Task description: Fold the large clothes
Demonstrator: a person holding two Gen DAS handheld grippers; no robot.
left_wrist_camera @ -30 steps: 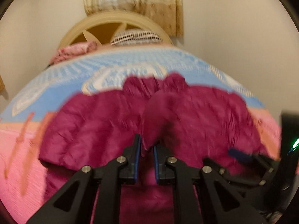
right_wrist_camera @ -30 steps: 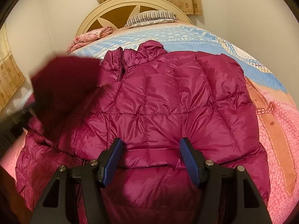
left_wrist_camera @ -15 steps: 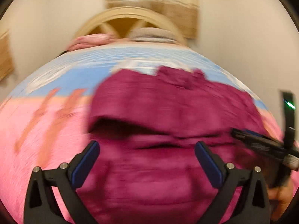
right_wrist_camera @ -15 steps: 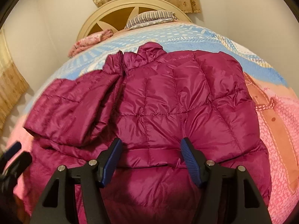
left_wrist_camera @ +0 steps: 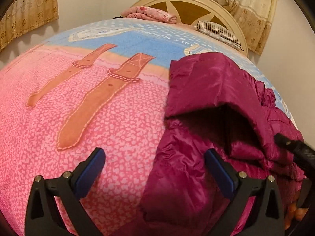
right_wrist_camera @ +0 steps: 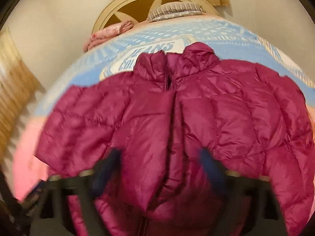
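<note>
A magenta puffer jacket (right_wrist_camera: pixel 216 118) lies front up on the bed, collar toward the headboard. One sleeve (right_wrist_camera: pixel 88 122) is folded in across its chest. My left gripper (left_wrist_camera: pixel 153 161) is open wide over the jacket's side edge (left_wrist_camera: pixel 206 90) and the pink bedspread (left_wrist_camera: pixel 59 118), with nothing held. The sleeve's dark cuff opening (left_wrist_camera: pixel 226 122) gapes just ahead of its right finger. My right gripper (right_wrist_camera: pixel 159 163) is blurred, hovering low over the jacket's zipper line. Its jaws are closing, still apart, with jacket fabric below them. One black finger (left_wrist_camera: pixel 291 147) of it shows at the right edge.
The bedspread turns blue (right_wrist_camera: pixel 137 45) toward the cream headboard (left_wrist_camera: pixel 189 2). A striped pillow (left_wrist_camera: pixel 218 32) and a folded pink cloth (left_wrist_camera: pixel 151 14) lie there. Curtains (left_wrist_camera: pixel 27 9) hang on the walls. A person's hand (left_wrist_camera: pixel 293 212) shows at the lower right.
My left gripper let go of the sleeve, opened wide and swung left over the bedspread. The sleeve now lies across the jacket. My right gripper shifted left toward the jacket's middle, its fingers a little closer.
</note>
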